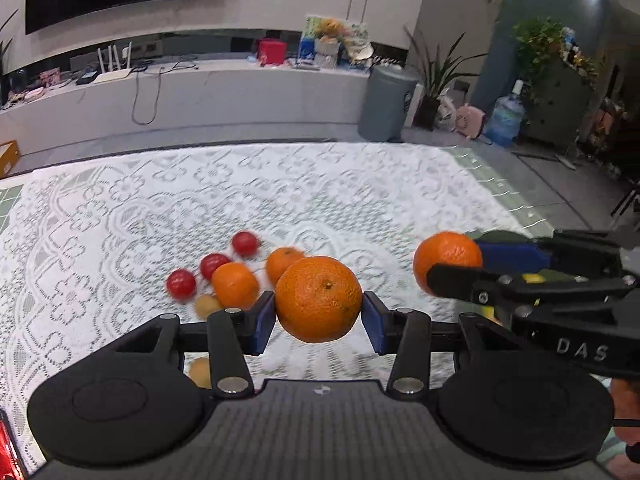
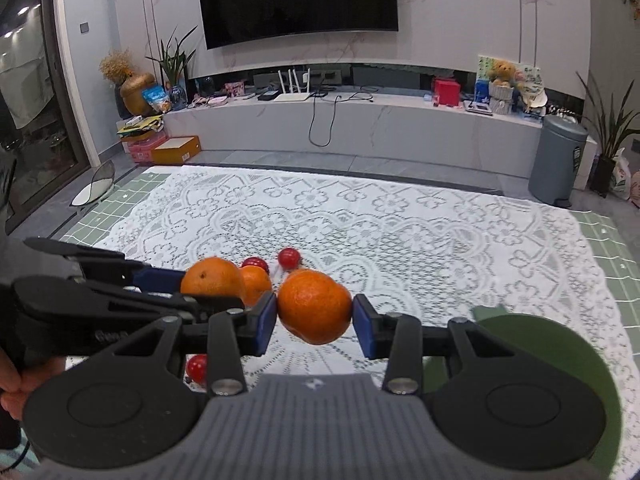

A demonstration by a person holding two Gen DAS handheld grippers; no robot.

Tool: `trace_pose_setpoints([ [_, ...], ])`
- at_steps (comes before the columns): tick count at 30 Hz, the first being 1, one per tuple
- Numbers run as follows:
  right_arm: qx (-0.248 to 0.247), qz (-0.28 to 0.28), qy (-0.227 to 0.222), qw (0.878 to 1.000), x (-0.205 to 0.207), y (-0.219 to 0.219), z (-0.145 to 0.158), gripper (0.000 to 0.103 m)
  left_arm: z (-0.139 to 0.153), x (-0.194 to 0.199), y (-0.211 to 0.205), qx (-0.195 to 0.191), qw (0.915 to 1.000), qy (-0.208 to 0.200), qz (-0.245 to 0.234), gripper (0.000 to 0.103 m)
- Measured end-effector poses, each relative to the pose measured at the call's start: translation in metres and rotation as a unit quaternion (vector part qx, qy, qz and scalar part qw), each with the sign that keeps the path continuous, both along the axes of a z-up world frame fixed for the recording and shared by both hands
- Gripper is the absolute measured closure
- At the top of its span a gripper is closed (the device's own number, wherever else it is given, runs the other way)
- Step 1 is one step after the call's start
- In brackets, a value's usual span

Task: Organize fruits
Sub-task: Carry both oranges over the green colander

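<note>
Grippers L (image 1: 319, 316) & R (image 2: 315, 316) each clamp a tangerine.

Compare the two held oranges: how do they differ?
The left gripper holds an orange that is round, and the wider of the two grips. The right gripper holds an orange that is lumpier, tilted between the pads, with a bulge at its lower edge. Both are clamped between blue pads, lifted off the lace cloth.
</note>
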State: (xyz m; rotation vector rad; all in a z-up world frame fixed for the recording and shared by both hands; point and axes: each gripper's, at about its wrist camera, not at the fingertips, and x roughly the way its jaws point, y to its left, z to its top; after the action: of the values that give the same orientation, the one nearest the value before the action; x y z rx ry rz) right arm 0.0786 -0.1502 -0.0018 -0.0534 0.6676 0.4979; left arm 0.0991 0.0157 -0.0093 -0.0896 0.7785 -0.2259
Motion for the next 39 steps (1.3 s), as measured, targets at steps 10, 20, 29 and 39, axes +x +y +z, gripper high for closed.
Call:
trace_pose_setpoints([
  [10,-0.010,-0.026,-0.015,1.000,-0.023,-0.043,0.014,0.064,0.023,-0.008,-0.034,-0.019,0.9984,-0.022,-0.048,0.051],
  [20,-0.042,-0.063,-0.011,0.997,-0.034,-0.076,0.011,0.064,0.025,0.000,-0.080,-0.018,0.9934,-0.021,-0.111,0.051],
  [29,-0.078,-0.078,0.027,0.994,-0.028,-0.099,-0.006,0.064,0.010,0.013,-0.115,-0.012,0.9858,0.010,-0.167,0.051],
  [39,-0.122,-0.069,0.089,0.986,-0.017,-0.105,-0.031,0.064,-0.016,0.029,-0.141,0.007,0.9764,0.066,-0.205,0.051],
])
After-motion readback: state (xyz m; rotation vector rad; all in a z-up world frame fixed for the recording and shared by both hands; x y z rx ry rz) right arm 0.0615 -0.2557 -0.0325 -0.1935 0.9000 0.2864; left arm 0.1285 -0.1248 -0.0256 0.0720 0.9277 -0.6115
